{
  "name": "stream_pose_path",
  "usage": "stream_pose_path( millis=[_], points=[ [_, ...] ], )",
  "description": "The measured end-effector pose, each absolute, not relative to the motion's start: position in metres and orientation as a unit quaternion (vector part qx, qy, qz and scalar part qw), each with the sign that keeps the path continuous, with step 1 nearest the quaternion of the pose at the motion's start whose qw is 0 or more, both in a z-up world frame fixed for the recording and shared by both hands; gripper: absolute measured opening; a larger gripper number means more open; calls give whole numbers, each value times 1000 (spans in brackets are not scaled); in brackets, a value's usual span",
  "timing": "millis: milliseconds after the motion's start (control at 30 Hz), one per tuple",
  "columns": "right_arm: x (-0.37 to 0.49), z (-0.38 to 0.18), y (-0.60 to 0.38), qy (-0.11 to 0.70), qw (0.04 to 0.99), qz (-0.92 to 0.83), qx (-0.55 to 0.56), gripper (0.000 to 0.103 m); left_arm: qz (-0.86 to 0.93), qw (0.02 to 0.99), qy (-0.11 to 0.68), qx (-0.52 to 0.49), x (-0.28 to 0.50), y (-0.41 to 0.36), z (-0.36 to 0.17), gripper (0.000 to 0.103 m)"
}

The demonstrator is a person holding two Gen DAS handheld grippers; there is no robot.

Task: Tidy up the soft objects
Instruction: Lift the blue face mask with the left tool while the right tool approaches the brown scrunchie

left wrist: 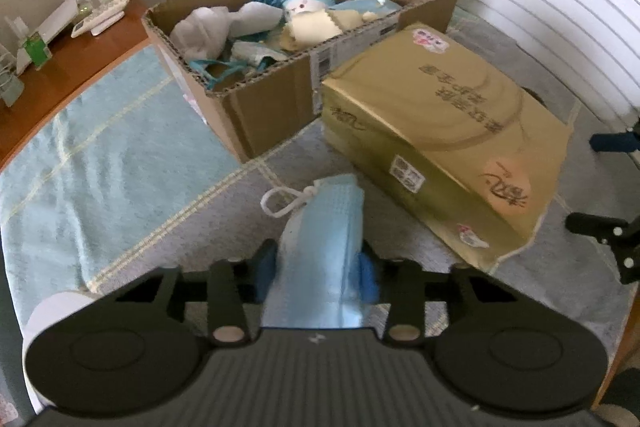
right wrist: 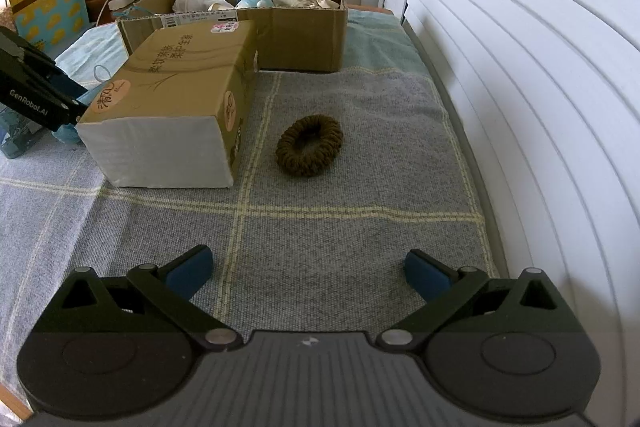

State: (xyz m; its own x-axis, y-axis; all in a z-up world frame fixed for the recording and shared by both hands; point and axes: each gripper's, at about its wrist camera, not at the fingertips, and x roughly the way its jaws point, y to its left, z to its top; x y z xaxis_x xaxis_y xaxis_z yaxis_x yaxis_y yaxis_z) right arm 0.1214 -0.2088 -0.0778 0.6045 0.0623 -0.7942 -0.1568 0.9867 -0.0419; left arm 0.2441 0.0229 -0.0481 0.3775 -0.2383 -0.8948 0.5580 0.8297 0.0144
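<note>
Left gripper (left wrist: 318,269): fingers clamped on light-blue waffle-weave cloth with white loop (left wrist: 320,251), open cardboard box of soft things (left wrist: 280,95) at 12 o'clock. Right gripper (right wrist: 308,271): fingers wide, empty; dark brown braided scrunchie (right wrist: 309,144) at 12 o'clock on grey plaid cloth (right wrist: 360,227).

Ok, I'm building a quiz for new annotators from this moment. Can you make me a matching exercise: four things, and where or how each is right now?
Things:
1. light blue cloth
2. brown scrunchie
3. snowman plush
4. right gripper

States:
A. lies alone on the grey blanket
B. open, holding nothing
C. clamped in the left gripper
D. inside the open cardboard box

Pairs: 1-C, 2-A, 3-D, 4-B
</note>
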Motion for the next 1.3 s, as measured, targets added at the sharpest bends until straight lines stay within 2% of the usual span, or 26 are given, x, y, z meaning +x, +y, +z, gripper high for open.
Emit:
stream_pose_path(
  millis=[100, 800, 900, 1033, 1167, 1300],
  points=[
    [121, -78, -209, 439, 895, 60, -53, 103, -247, 812, 504, 163, 240, 21, -47, 35],
    [113, -77, -211, 406, 911, 51, -58, 103, -300, 794, 500, 170, 178, 4, -46, 35],
    [115, -69, -212, 387, 918, 51, -61, 100, -303, 795, 498, 169, 176, 6, -46, 35],
    [121, -63, -210, 369, 925, 41, -80, 88, -307, 796, 495, 164, 179, 10, -47, 35],
    [131, -62, -205, 362, 926, 45, -94, 84, -310, 797, 492, 161, 179, 12, -47, 35],
    [142, -66, -199, 362, 924, 47, -116, 71, -311, 797, 492, 161, 179, 12, -47, 35]
  ],
)
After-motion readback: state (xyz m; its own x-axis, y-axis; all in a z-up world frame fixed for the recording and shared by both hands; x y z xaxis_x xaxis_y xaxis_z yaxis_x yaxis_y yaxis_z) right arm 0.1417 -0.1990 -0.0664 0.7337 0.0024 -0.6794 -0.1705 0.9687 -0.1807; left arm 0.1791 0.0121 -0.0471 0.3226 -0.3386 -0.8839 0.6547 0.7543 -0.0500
